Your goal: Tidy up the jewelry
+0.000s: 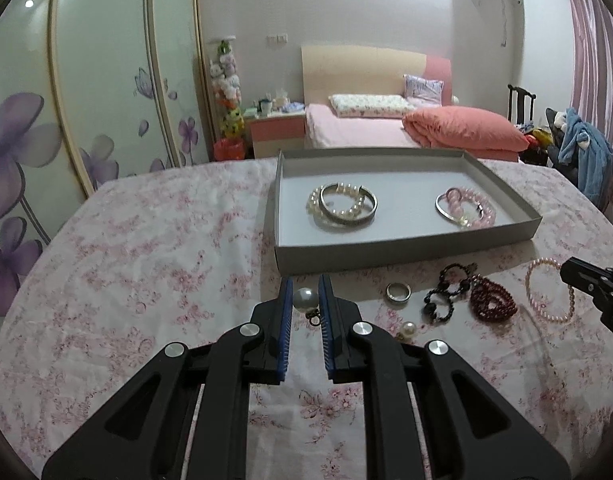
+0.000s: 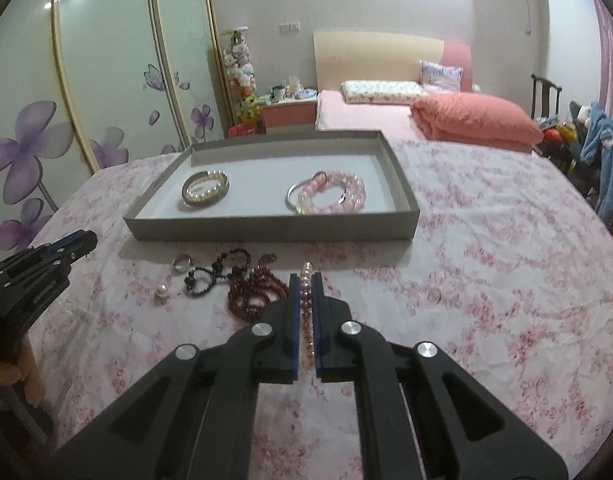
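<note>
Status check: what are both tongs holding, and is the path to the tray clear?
Left tongs shut on pearl earring. Right tongs shut on pink pearl bracelet. Grey tray ahead, nothing blocking.

The grey shallow box [image 1: 406, 246] sits at the cloth's far edge with a pearl-and-silver bangle pair [image 1: 342, 204] left and pink beads [image 1: 466, 208] right, while a large pearl earring [image 1: 306, 300], silver ring [image 1: 398, 292], black beads [image 1: 446, 292], dark red beads [image 1: 492, 300] and pink pearl bracelet [image 2: 306, 304] wait in front.

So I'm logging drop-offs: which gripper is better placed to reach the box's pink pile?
Right gripper: it grips the pink bead bracelet, and the pink pile in the box lies nearly straight ahead.
</note>
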Demonstrator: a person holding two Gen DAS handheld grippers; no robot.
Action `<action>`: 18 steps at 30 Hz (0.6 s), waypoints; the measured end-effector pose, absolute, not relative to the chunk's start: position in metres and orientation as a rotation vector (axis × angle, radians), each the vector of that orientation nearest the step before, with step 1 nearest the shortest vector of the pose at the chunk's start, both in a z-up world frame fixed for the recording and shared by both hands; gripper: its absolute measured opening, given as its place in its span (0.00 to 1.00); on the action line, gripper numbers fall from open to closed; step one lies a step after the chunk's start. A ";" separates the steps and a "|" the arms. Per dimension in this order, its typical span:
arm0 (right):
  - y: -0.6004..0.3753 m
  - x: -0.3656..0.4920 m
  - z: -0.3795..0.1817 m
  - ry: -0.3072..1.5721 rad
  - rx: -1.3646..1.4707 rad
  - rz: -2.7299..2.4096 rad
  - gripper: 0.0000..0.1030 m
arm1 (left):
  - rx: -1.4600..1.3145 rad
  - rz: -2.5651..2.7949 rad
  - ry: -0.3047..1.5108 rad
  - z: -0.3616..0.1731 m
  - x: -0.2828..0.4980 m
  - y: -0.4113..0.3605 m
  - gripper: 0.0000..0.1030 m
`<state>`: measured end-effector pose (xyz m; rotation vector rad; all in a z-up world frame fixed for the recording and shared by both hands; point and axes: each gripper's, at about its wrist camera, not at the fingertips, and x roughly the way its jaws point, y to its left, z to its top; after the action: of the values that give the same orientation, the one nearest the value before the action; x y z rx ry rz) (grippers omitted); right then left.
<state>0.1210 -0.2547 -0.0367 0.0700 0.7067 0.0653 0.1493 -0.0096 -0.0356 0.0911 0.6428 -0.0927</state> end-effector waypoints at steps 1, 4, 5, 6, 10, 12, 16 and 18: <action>-0.253 0.121 -0.035 0.698 0.065 0.062 0.06 | 0.091 -0.095 0.634 -0.034 0.148 -0.011 0.14; -0.246 0.120 -0.028 0.664 0.041 0.051 0.06 | 0.093 -0.097 0.613 -0.030 0.144 -0.014 0.14; -0.243 0.121 -0.026 0.656 0.036 0.052 0.06 | 0.093 -0.098 0.606 -0.028 0.143 -0.015 0.14; -0.241 0.121 -0.023 0.643 0.030 0.053 0.06 | 0.092 -0.099 0.597 -0.026 0.142 -0.016 0.14; -0.234 0.119 -0.014 0.605 0.021 0.058 0.06 | 0.085 -0.098 0.564 -0.020 0.137 -0.017 0.14; -0.231 0.117 -0.010 0.585 0.021 0.059 0.06 | 0.081 -0.096 0.544 -0.017 0.134 -0.018 0.14; -0.228 0.112 0.000 0.530 0.021 0.059 0.06 | 0.078 -0.093 0.498 -0.010 0.127 -0.019 0.14; -0.226 0.109 0.004 0.501 0.024 0.061 0.06 | 0.079 -0.092 0.475 -0.007 0.124 -0.021 0.14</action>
<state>0.1089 -0.2262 0.0041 0.0236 0.5012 0.0614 0.1235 -0.0206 -0.0070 0.0789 0.4751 -0.0919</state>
